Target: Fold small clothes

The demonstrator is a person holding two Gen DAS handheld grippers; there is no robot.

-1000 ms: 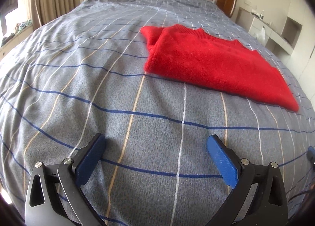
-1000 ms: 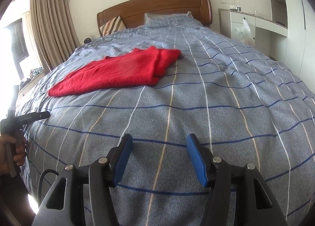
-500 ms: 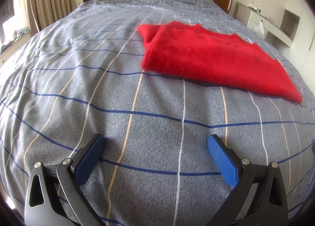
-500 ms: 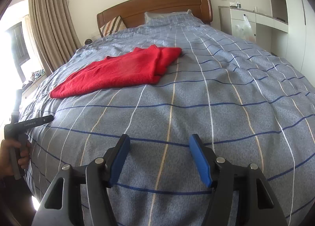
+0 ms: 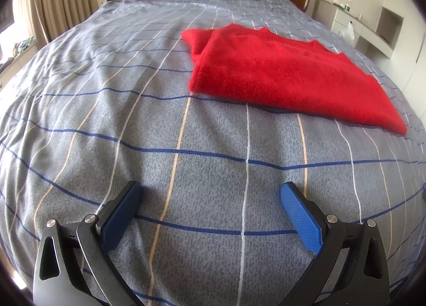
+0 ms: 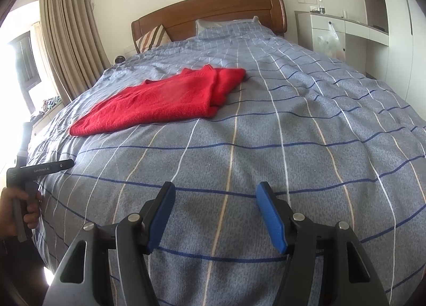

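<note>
A red knit sweater (image 5: 282,76) lies folded flat on the grey checked bedspread (image 5: 133,119), up and to the right of my left gripper (image 5: 210,194). That gripper is open, blue pads wide apart over bare cover, nothing between them. In the right wrist view the same sweater (image 6: 165,100) sits to the upper left of my right gripper (image 6: 215,194), which is open and empty too, well short of the cloth. At that view's left edge a hand holds the handle of the left gripper (image 6: 29,178).
A wooden headboard (image 6: 213,10) with a striped cushion (image 6: 151,39) and a pillow closes the far end of the bed. Curtains (image 6: 69,39) and a window stand on the left, white cabinets (image 6: 354,34) with a plastic bag on the right.
The left wrist view has rolled slightly, so the sweater sits a bit more level in it. The right gripper's pads stand a touch wider. The sweater has not moved.
</note>
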